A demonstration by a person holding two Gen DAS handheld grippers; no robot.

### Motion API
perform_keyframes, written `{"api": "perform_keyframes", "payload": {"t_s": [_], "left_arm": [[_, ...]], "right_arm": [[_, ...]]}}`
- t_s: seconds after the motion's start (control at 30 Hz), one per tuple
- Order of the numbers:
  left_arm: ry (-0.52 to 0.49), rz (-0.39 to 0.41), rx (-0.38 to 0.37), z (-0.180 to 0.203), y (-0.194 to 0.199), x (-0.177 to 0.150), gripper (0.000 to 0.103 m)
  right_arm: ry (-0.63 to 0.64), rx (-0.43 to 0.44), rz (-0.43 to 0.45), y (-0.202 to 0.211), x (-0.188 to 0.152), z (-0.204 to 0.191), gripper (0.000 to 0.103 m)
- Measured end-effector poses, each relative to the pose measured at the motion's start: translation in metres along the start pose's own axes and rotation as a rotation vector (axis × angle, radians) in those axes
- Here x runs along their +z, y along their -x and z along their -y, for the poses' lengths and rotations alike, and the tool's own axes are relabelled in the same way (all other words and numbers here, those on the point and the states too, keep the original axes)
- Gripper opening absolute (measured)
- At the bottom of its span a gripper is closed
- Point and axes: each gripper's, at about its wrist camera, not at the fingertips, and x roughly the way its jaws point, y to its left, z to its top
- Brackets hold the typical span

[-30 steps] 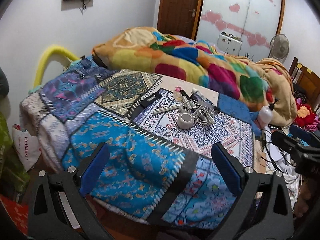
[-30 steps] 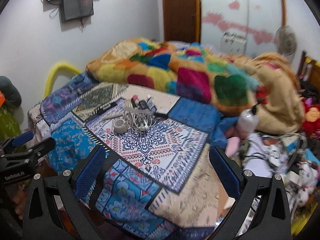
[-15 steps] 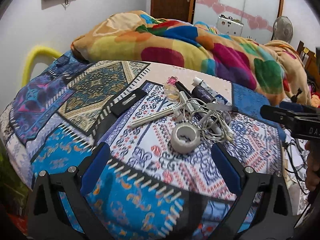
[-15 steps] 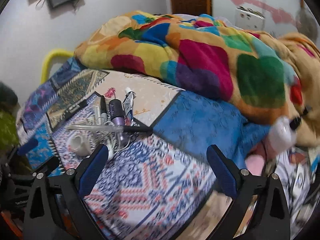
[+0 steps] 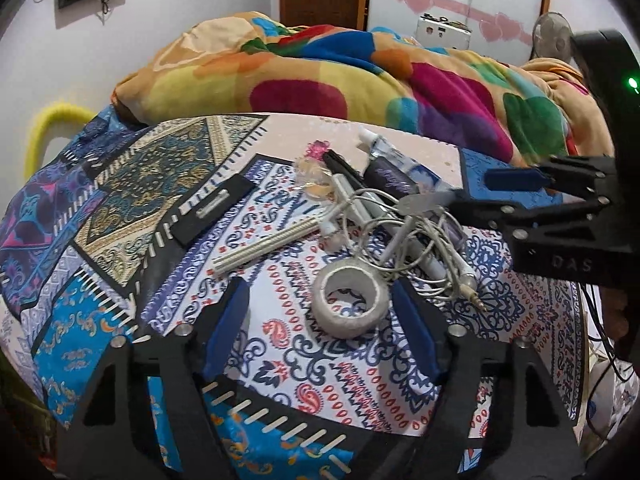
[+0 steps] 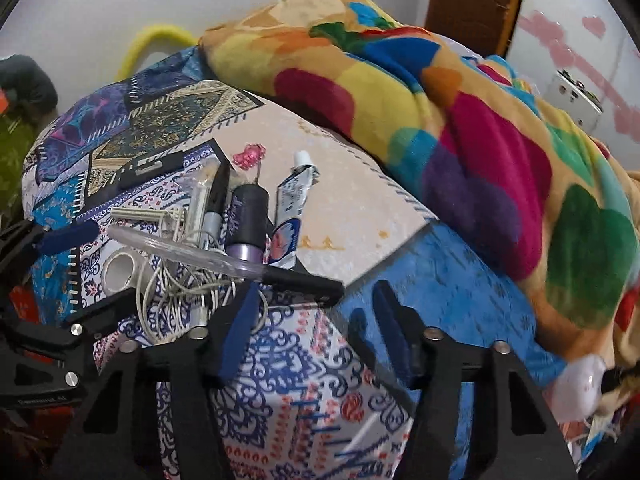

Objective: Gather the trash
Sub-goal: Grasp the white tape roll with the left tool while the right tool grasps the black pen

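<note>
A pile of small items lies on the patterned bedspread (image 5: 360, 360): a white tape roll (image 5: 350, 306), tangled white earphone cable (image 5: 420, 248), a black pen (image 6: 304, 282) with a clear cap, a purple-black tube (image 6: 248, 220), a white-blue tube (image 6: 292, 208) and a pink wrapper (image 5: 316, 150). My left gripper (image 5: 320, 324) is open, its fingers either side of the tape roll, just short of it. My right gripper (image 6: 316, 328) is open, low over the bedspread beside the black pen's end. It also shows in the left wrist view (image 5: 516, 180).
A crumpled multicoloured blanket (image 5: 360, 76) lies across the far side of the bed. A black flat strip (image 5: 212, 208) and a ribbed white stick (image 5: 264, 246) lie left of the pile. A white bottle (image 6: 576, 392) sits off the bed at the right.
Both grippers have moved in close to the pile. The left one now frames the tape roll and the right one has dropped down by the pen. Both jaws have narrowed.
</note>
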Motion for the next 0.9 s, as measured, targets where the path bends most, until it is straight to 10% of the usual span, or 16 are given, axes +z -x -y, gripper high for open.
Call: {"api": "perform_keyframes", "payload": {"t_s": [0.17, 0.27, 0.9], "left_arm": [[0.006, -0.03, -0.046, 0.001, -0.006, -0.003, 0.038], [0.012, -0.015, -0.03, 0.0, -0.001, -0.008, 0.038], [-0.014, 0.055, 0.044, -0.005, 0.05, -0.031, 0.038]], "right_arm": [[0.045, 0.027, 0.007, -0.005, 0.005, -0.005, 0.048], [0.049, 0.054, -0.021, -0.007, 0.008, -0.005, 0.031], [-0.424, 0.132, -0.078, -0.004, 0.028, 0.011, 0.032]]}}
